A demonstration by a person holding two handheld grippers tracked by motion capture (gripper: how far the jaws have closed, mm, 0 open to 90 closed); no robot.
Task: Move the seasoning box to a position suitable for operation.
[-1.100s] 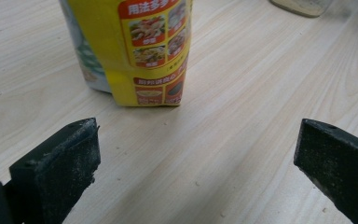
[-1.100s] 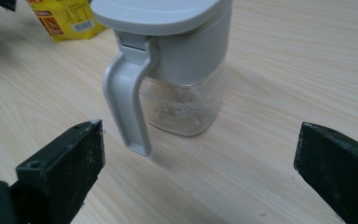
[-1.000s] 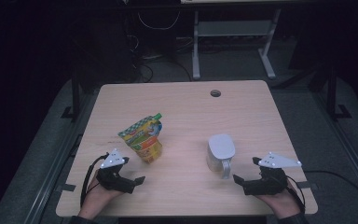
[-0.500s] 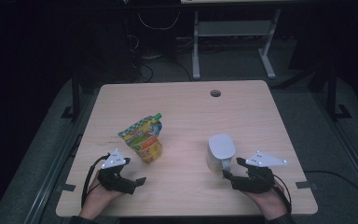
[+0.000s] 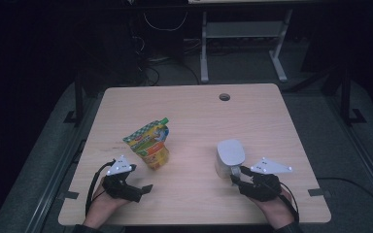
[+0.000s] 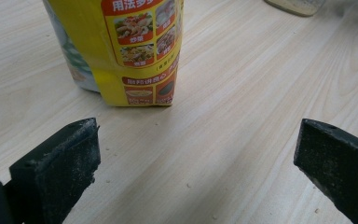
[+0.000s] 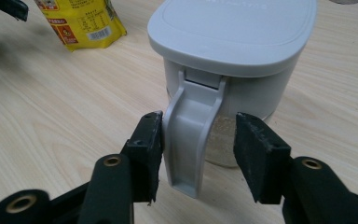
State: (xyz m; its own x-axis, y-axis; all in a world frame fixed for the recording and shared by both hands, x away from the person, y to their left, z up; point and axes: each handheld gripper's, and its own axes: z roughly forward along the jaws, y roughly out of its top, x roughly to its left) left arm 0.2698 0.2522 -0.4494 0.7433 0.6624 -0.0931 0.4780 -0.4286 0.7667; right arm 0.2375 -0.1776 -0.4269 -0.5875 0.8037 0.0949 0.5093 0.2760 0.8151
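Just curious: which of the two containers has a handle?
The white jar; its handle sits between the right gripper jaws. The yellow pouch has none.

One overhead camera, two claw-mounted cameras

The high view is looking forward and down over the whole desk [image 5: 194,104]; each claw view is sitting low near the front edge, close up, both sharing the yellow pouch [image 6: 126,46] and wood grain.

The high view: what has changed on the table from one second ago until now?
The right tool moved across the table to the white container, and its jaws have just been closing around the container's handle; one jaw touches it, the other is apart, so it is not yet gripped. The left tool, open, the yellow pouch and the container stayed in place.
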